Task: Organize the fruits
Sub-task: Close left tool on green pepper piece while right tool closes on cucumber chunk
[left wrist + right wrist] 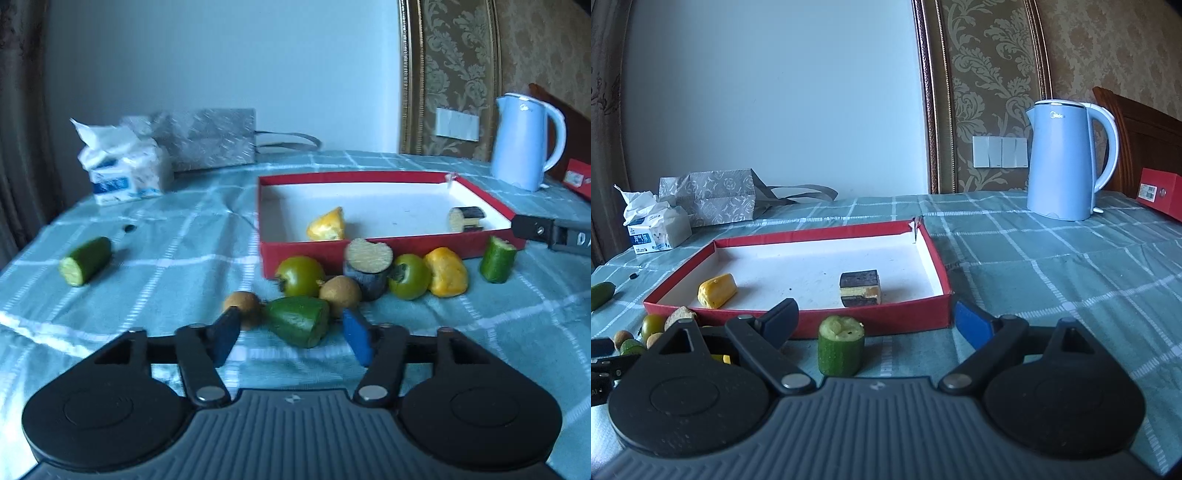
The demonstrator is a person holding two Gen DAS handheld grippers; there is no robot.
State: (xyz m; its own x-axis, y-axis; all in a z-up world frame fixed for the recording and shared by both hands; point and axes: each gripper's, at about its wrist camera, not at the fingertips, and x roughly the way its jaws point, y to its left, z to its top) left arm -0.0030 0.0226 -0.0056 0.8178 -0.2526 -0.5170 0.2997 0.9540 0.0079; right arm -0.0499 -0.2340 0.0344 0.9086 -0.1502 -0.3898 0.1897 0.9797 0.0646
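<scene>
Dim bluish light, fisheye-bent edges

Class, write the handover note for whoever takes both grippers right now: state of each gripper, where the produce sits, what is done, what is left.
Left gripper: open, empty, green pepper piece just ahead between its fingers, not gripped.
Right gripper: open, empty, upright cucumber piece in front of it.
Done: yellow piece and eggplant piece lie in the red box.
Left: in front of the box, two green tomatoes, two brown fruits, another eggplant piece, yellow pepper piece; a second cucumber piece lies far left.
</scene>
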